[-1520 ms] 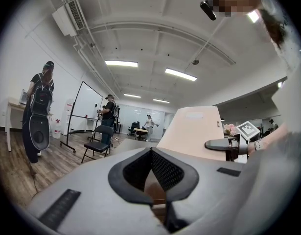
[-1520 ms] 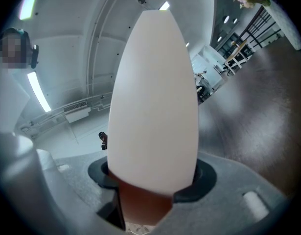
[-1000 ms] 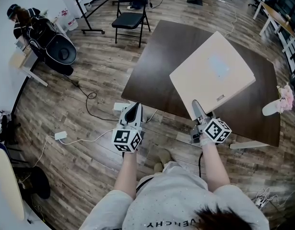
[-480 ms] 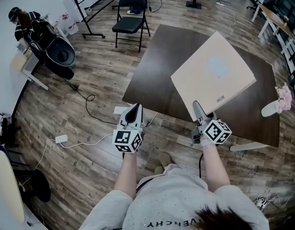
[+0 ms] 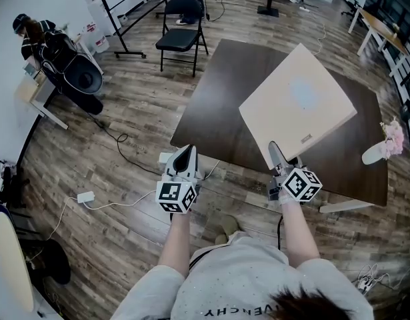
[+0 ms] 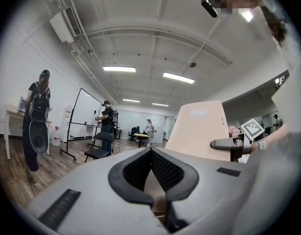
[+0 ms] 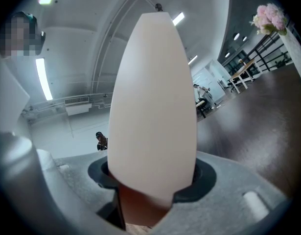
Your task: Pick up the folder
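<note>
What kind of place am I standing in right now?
Probably an open office or lab workspace. A whiteboard stands on a rolling frame, a folding chair sits on the wood floor, and desks line the far side.

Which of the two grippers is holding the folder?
The right gripper: its jaws are closed on the near edge of the beige folder. The left gripper is shut and empty, apart from the folder.

The table lies open left of the folder; flowers right.
</note>
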Demonstrator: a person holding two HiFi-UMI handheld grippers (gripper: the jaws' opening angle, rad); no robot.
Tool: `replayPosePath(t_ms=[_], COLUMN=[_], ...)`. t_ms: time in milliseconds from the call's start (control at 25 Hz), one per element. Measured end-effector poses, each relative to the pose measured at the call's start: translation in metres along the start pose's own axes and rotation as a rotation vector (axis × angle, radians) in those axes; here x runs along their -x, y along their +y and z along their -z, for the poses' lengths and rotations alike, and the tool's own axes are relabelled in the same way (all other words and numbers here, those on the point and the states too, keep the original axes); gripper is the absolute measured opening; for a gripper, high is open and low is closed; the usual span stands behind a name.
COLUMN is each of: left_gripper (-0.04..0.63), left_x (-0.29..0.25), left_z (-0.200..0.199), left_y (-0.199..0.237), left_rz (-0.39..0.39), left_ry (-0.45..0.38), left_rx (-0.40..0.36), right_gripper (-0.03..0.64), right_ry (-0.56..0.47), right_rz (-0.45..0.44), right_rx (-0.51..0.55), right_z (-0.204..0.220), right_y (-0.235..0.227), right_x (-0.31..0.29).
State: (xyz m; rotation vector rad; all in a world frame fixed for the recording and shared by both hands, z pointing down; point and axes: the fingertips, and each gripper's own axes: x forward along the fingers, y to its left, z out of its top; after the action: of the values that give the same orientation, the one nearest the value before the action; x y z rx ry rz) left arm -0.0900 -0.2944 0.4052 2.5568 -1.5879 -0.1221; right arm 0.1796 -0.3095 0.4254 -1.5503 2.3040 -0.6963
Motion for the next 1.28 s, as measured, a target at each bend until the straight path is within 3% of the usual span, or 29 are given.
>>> replayPosePath(t_ms=[1280], left_gripper=[-0.002], left_x=[-0.014], left_z=[-0.027], left_y=[0.001], left_rz=[0.005], left_ry=[-0.05], left_rx=[0.012], right_gripper=[0.259], right_ry=[-0.033], right_rz=[0.014], right_rx=[0.112], right_z=[-0.03], right_y=[0.0], right_x=[0.004])
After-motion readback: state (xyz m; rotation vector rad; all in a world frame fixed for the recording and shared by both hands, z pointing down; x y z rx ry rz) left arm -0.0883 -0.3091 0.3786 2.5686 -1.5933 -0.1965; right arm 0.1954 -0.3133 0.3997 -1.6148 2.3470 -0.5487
